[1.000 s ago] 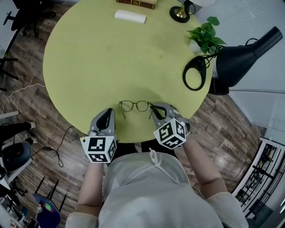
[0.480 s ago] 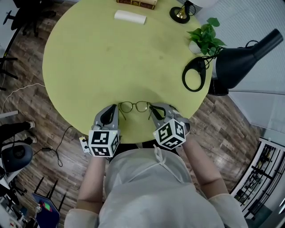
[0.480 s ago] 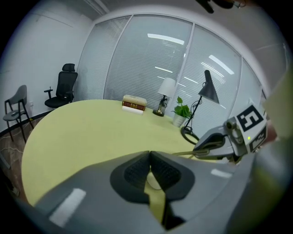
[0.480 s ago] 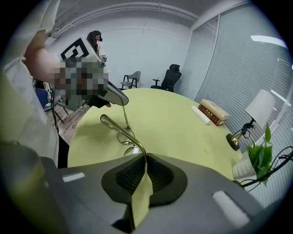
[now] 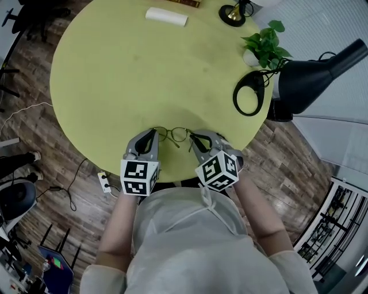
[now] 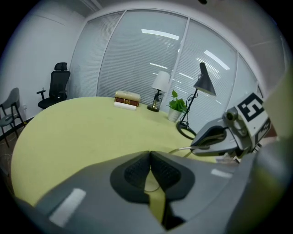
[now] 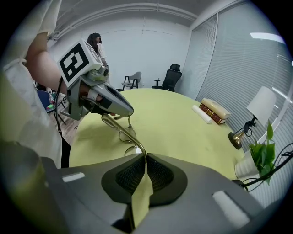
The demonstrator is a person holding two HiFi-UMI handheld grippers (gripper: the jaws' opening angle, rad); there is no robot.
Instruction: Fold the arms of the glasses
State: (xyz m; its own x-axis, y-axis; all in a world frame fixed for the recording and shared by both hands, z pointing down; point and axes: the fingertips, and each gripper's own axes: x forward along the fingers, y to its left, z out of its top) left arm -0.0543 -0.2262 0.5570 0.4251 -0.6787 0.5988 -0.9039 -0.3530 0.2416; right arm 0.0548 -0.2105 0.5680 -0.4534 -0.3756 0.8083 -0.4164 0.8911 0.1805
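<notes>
Thin gold-rimmed glasses (image 5: 172, 135) lie on the round yellow-green table (image 5: 115, 74), close to its near edge. My right gripper (image 5: 192, 138) is shut on one arm of the glasses (image 7: 120, 129), which runs out from between its pads (image 7: 145, 162) toward the left gripper. My left gripper (image 5: 152, 135) is at the left end of the frame with its pads (image 6: 149, 160) closed together. A bit of gold wire shows through the gap below them; I cannot tell whether it is gripped. The lenses (image 7: 128, 138) rest on the table between both grippers.
A black desk lamp (image 5: 310, 74) with a ring-shaped base (image 5: 251, 95) stands at the table's right edge beside a potted plant (image 5: 264, 49). A white roll (image 5: 167, 17) and a small brass lamp base (image 5: 233, 14) sit at the far side. A person's body is right behind the grippers.
The left gripper has moved forward and to the right, up to the left end of the glasses. The right gripper has kept its place on the arm.
</notes>
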